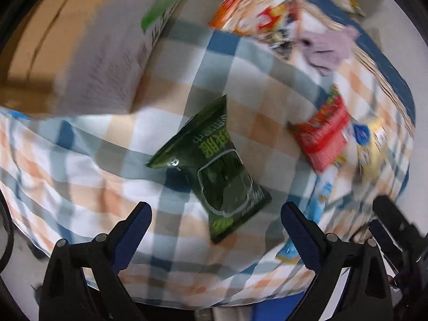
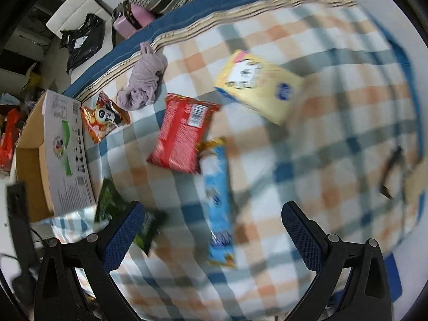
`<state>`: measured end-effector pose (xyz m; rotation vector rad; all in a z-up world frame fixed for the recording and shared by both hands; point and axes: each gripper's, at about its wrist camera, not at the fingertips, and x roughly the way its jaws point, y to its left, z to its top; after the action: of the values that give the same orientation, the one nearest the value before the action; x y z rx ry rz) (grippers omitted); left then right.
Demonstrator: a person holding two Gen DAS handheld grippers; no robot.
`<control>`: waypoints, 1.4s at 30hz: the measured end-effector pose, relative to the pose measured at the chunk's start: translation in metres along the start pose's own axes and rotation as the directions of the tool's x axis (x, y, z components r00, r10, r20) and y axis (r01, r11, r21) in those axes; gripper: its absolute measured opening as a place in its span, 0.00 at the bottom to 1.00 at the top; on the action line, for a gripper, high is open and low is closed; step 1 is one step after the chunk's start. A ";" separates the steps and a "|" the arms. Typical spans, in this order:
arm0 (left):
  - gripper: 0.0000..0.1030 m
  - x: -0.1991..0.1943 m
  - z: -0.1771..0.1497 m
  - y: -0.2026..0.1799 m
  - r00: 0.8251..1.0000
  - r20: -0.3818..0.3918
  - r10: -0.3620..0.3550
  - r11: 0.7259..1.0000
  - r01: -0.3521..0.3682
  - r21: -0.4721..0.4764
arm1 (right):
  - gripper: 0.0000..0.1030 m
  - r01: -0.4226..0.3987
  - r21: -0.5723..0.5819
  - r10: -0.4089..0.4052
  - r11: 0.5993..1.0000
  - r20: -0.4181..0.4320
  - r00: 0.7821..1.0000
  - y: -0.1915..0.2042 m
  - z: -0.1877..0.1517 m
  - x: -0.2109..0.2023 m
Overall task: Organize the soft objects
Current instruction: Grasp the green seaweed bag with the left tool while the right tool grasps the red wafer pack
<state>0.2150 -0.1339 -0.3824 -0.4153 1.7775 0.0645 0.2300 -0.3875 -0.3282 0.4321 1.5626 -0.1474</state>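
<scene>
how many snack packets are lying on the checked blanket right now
5: dark green packet beside the cardboard box, orange panda packet, red packet, long blue packet, yellow packet. More may be hidden.

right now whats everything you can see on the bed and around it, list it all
checked blanket: 1, white, orange, blue and grey, covering the bed
dark green snack bag: 1, on the blanket ahead of the left gripper
red snack packet: 1, mid-blanket
blue snack packet: 1, touching the red packet's lower corner
yellow packet: 1, beyond the red one
orange panda bag: 1, against the box
mauve cloth: 1, crumpled, near the blanket's far edge
cardboard box: 1, white outside, brown inside, open, at the blanket's left edge
black bag: 1, off the bed, far left
left gripper: 1, blue pads, open, empty
right gripper: 1, blue pads, open, empty
</scene>
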 end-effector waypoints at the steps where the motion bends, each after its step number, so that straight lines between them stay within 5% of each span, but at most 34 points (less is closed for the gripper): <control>1: 0.96 0.008 0.003 0.000 1.000 -0.009 0.005 1.000 -0.005 -0.023 | 1.00 -0.001 -0.001 0.001 1.000 -0.014 1.000 0.004 0.011 0.011; 10: 0.96 0.054 0.006 0.004 0.998 -0.054 -0.020 0.992 0.013 -0.122 | 0.99 0.012 0.058 -0.004 0.998 -0.125 0.992 0.023 0.067 0.074; 13: 0.88 0.063 0.006 0.005 0.999 -0.048 -0.018 0.993 0.012 -0.118 | 0.96 0.006 0.091 0.009 0.996 -0.169 0.986 0.024 0.077 0.094; 17: 0.63 0.076 0.003 0.009 0.999 -0.038 -0.019 0.994 0.014 -0.111 | 0.95 0.039 0.100 -0.020 0.994 -0.190 0.982 0.026 0.087 0.110; 20: 0.51 0.078 0.004 0.015 0.999 -0.033 -0.027 0.993 0.023 -0.118 | 0.81 0.099 0.072 -0.082 0.992 -0.203 0.976 0.031 0.095 0.114; 22: 0.48 0.066 0.009 0.021 0.999 -0.031 -0.040 0.992 0.036 -0.120 | 0.64 0.097 0.059 -0.084 0.993 -0.200 0.976 0.039 0.101 0.116; 24: 0.44 0.065 0.007 0.027 0.999 -0.023 -0.036 0.994 0.033 -0.105 | 0.50 0.067 0.063 -0.052 0.996 -0.212 0.976 0.044 0.101 0.115; 33: 0.39 0.038 0.001 0.017 0.999 0.028 -0.018 1.000 0.017 0.026 | 0.48 0.061 -0.061 -0.071 0.996 -0.174 0.982 0.065 0.095 0.091; 42: 0.38 -0.017 -0.030 0.011 0.992 0.122 -0.026 0.974 -0.002 0.226 | 0.48 -0.011 -0.148 0.001 0.989 -0.069 0.998 0.063 0.065 0.016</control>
<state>0.1869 -0.1275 -0.3609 -0.2519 1.6375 -0.1175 0.3138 -0.3503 -0.3357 0.3279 1.6275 -0.0115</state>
